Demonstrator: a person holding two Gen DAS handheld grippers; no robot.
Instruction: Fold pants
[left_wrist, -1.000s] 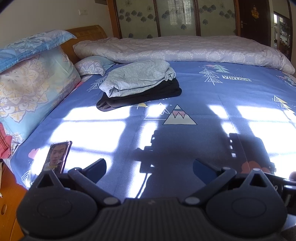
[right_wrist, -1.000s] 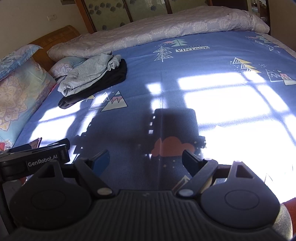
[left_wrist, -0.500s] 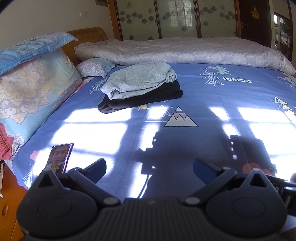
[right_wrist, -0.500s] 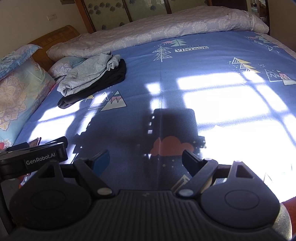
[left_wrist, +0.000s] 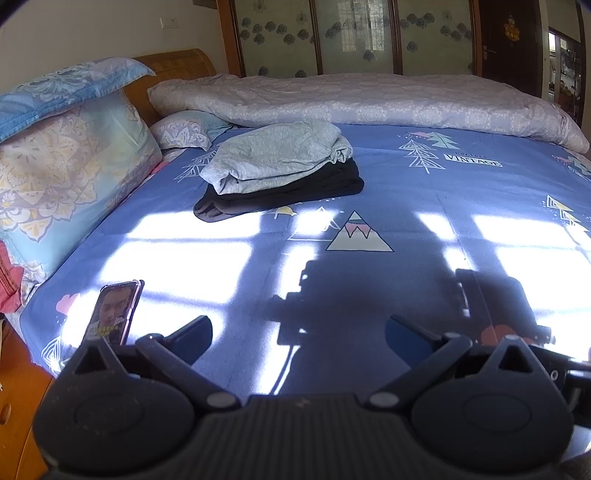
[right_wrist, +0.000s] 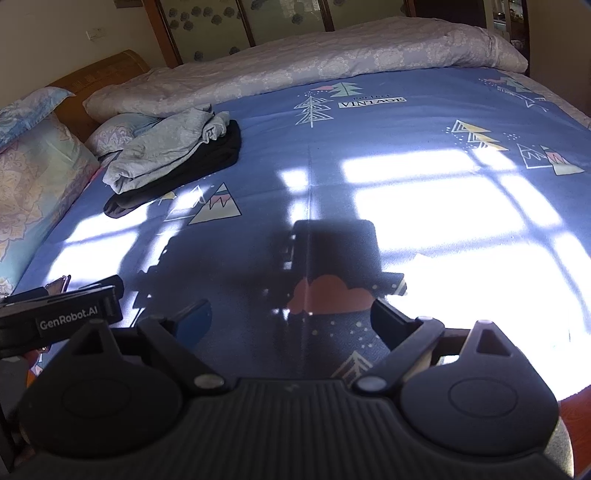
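Observation:
Folded light grey pants (left_wrist: 273, 155) lie on top of folded black pants (left_wrist: 295, 192) on the blue bed sheet (left_wrist: 406, 206), far ahead and left of centre. The same stack shows in the right wrist view, grey pants (right_wrist: 162, 147) over black pants (right_wrist: 214, 155), at the far left. My left gripper (left_wrist: 299, 332) is open and empty, low over the near edge of the bed. My right gripper (right_wrist: 291, 317) is open and empty, also near the front edge. The left gripper's body (right_wrist: 62, 314) shows at the left of the right wrist view.
A phone (left_wrist: 112, 314) with a lit screen lies on the sheet by the left fingertip. Pillows (left_wrist: 66, 177) lean against the wooden headboard (left_wrist: 173, 66) at left. A rolled pale quilt (left_wrist: 369, 99) runs along the far side. A wooden bed frame (left_wrist: 14, 387) sits lower left.
Both grippers stay open. The left view has shifted slightly, so the pants stack and phone sit a little lower in frame. The right view has barely changed.

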